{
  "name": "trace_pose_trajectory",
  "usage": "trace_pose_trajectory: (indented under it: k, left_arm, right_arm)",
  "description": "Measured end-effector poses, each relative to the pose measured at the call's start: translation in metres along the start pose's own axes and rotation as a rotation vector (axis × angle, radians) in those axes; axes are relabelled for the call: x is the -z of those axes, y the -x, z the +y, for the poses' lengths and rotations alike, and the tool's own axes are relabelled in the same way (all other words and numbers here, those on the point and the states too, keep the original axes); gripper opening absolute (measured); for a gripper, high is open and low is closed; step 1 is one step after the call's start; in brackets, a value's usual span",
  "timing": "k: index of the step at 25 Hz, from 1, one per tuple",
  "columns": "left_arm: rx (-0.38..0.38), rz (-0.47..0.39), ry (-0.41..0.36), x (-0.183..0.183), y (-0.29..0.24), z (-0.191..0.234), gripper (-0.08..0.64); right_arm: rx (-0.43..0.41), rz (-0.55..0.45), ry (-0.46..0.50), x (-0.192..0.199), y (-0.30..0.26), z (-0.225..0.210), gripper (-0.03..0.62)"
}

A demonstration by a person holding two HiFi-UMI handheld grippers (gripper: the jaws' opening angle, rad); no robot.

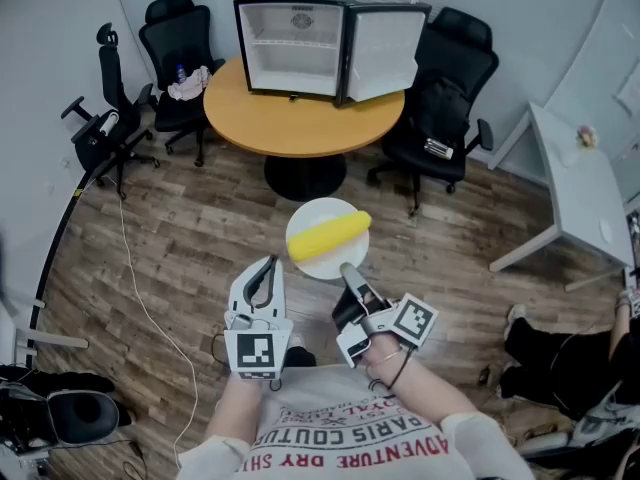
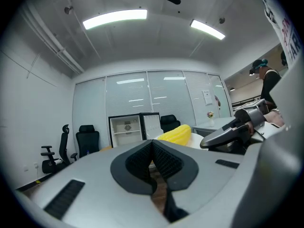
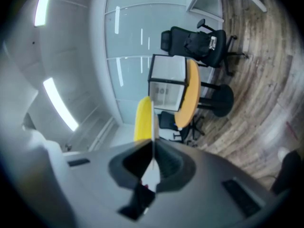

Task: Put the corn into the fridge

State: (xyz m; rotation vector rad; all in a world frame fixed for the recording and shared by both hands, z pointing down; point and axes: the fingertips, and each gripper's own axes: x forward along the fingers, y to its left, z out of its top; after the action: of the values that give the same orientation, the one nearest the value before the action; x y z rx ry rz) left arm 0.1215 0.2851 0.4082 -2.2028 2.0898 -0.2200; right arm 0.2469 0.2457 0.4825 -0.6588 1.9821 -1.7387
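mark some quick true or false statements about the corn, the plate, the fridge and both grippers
1. The corn lies on a white plate. True.
2. The right gripper is shut on the plate's rim. True.
3. The fridge has its door closed. False: the door stands open, and the fridge sits on the round table.
4. The left gripper holds the corn. False: its jaws are together with nothing between them, beside the plate.
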Motion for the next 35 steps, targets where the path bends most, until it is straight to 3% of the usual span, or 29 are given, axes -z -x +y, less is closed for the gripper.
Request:
trace_pose_trajectory:
  k: [13,20,29,35]
  left_arm:
    - [0.054,-0.009,0.006,0.013,-0.058,0.111,0.028]
    - [0.049,0.011,0.032,0.027,-0.070,0.142,0.028]
    - [-0.011,0.015,0.048,0.039,-0.099,0.178,0.028]
    - [-0.039,0.013,0.086,0.046,-0.151,0.208,0.028]
  right_arm:
    - [-0.006,-0.075,-0.015,0.014,-0.120,0.007,0.038]
    - [0.016,-0.075,-0.022,0.017,-0.159,0.002,0.038]
    - [0.032,-0.022,-0.040,0.012,-0.213,-0.016,0.038]
    - [0.024,0.001,-0.052,-0.018,-0.272,-0.021,0.038]
